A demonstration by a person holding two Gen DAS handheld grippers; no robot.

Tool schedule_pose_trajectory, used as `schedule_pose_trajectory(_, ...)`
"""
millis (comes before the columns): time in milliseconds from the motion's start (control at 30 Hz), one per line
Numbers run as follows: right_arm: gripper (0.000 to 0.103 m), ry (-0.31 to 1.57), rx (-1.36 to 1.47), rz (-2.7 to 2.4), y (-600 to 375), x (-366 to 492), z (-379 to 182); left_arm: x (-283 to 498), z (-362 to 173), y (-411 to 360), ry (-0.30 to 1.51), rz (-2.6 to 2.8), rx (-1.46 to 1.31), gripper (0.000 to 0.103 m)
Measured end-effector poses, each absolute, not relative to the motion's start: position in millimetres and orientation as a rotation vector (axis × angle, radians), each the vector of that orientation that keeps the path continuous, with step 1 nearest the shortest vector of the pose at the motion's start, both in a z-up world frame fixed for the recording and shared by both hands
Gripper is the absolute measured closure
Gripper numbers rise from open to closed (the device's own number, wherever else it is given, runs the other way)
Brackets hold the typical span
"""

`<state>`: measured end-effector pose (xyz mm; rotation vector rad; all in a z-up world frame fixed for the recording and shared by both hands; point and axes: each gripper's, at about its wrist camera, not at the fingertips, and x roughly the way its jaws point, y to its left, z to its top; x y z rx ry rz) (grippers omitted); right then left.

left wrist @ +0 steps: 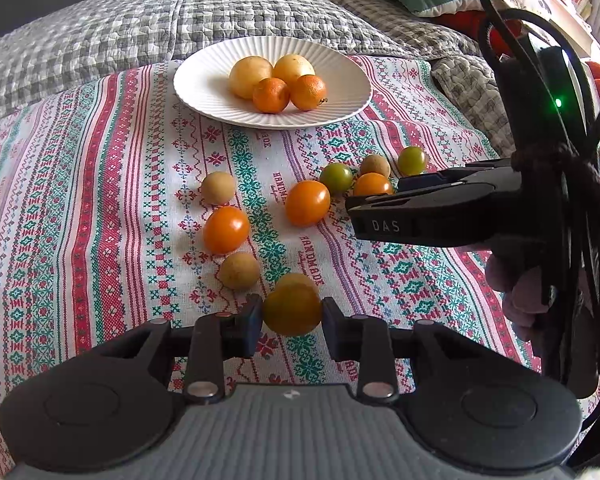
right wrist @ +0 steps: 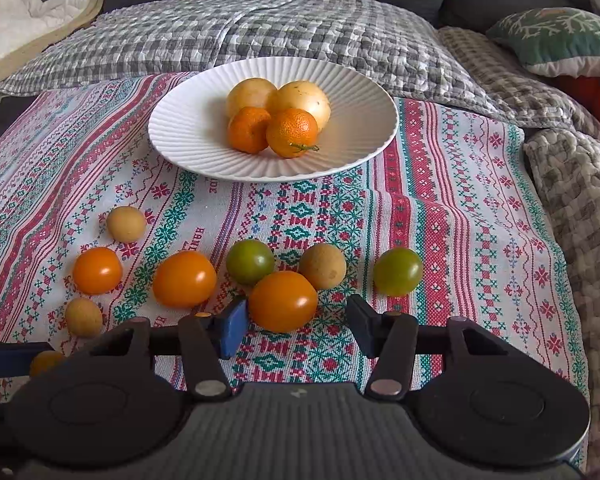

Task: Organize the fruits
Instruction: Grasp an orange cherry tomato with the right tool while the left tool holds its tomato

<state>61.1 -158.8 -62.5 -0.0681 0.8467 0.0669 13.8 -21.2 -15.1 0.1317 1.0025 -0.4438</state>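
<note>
My left gripper (left wrist: 293,314) is clamped on a yellow-orange tomato (left wrist: 292,309); my right gripper (right wrist: 296,322) stands apart around an orange tomato (right wrist: 283,301). The plate (right wrist: 364,92) sits at twelve o'clock. Tomatoes look light, slick, bruisable: I'd squeeze gently across the middle.

white ribbed plate (right wrist: 364,136), red-green patterned cloth (right wrist: 452,216), grey checked quilt (right wrist: 260,28), orange tomatoes (right wrist: 184,279)

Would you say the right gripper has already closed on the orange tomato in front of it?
No, the right gripper is open, its fingers standing apart on either side of the orange tomato.
</note>
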Motion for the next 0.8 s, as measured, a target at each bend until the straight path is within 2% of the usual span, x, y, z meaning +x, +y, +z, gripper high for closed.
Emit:
schedule_pose_trajectory(67, 0.07, 0.842, -0.057, 0.079, -160, 61, -62, 14, -15, -20, 1.003, -0.44, 0.13, 0.087)
schedule_pose_trajectory(433, 0.07, 0.842, -0.018, 0.094, -166, 52, -53, 16, -10, -14, 0.987, -0.431, 0.094, 0.087)
schedule_pose_trajectory(800, 0.07, 0.763, 0.149, 0.111, -190, 40, -22, 35, 15, -3, 0.922, -0.411, 0.004, 0.087)
